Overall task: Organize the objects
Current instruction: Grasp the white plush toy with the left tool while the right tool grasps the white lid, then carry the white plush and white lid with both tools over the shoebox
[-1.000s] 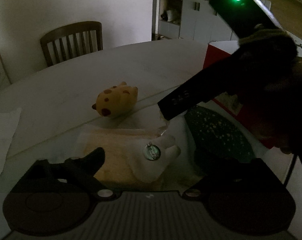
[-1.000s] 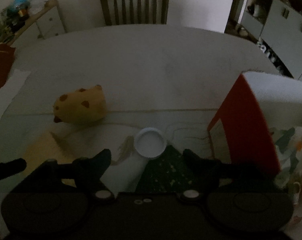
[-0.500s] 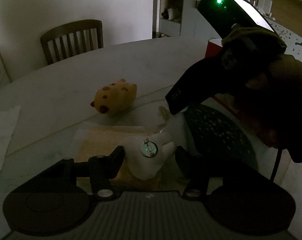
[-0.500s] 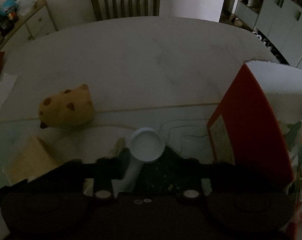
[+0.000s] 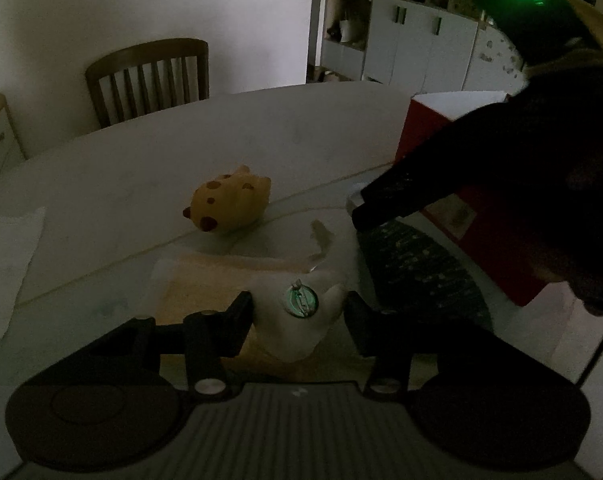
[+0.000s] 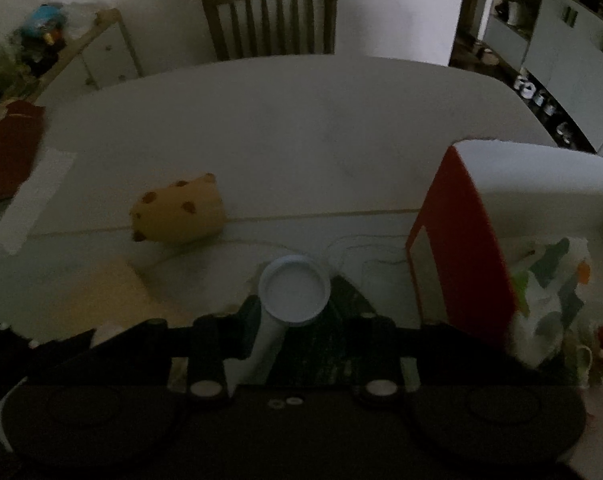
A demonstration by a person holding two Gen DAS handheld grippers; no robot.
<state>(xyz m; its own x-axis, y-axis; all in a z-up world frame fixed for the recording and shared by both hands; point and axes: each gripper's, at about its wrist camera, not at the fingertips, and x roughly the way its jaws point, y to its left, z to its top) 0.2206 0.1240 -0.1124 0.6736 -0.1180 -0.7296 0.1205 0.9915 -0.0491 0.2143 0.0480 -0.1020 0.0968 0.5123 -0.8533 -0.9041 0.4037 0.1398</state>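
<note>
On the white table (image 5: 149, 168), a white plush toy (image 5: 301, 320) with a small round metal badge (image 5: 300, 299) is flanked by the fingers of the left gripper (image 5: 298, 312), which sit close against its sides; whether it is actually pinched cannot be told in the dim light. The plush lies on a pale yellow cloth (image 5: 217, 284). Between the parted fingers of the right gripper (image 6: 301, 320), a white bottle (image 6: 294, 295) (cap toward the camera) is seen above a dark speckled mat (image 6: 321, 344); the left finger touches it, the right stands apart. A yellow spotted toy (image 5: 229, 200) rests farther back, and a red box (image 6: 457, 248) stands at the right.
</note>
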